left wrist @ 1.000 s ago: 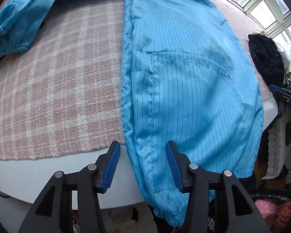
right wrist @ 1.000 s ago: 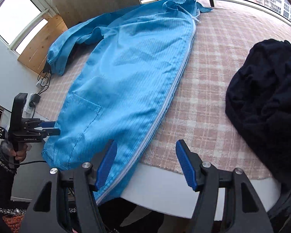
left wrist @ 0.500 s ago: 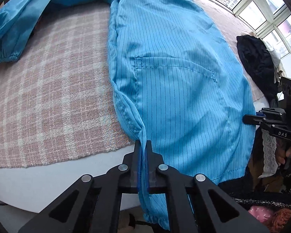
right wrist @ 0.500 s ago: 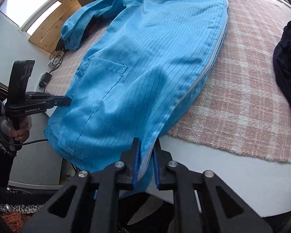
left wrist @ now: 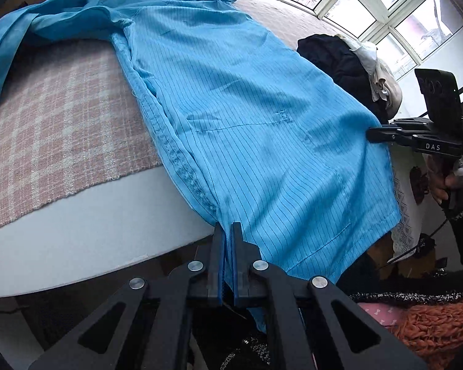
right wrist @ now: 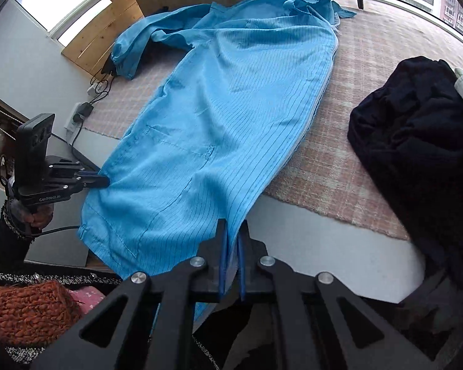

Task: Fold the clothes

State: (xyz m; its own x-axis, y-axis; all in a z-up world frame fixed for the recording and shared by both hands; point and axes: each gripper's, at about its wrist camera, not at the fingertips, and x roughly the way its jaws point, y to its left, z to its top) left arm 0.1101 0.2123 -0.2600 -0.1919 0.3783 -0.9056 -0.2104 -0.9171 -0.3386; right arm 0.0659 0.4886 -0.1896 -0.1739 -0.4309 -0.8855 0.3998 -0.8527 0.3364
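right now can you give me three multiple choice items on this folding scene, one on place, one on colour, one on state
1. Where does the dark garment pile lie relative to the blue striped coat, in the right wrist view?
A. on top of it
B. to its right, apart
C. under its sleeve

2. What colour is the table cover?
A. pink and white plaid
B. plain green
C. black

3. What are the two grippers doing?
A. both open
B. only the left is shut
C. both shut on the coat's lower edge

Answers:
1 B: the dark garment pile sits on the cover, with a gap to the blue striped coat.
2 A: the table cover shows pink and white checks.
3 C: the left gripper and the right gripper each pinch blue fabric.
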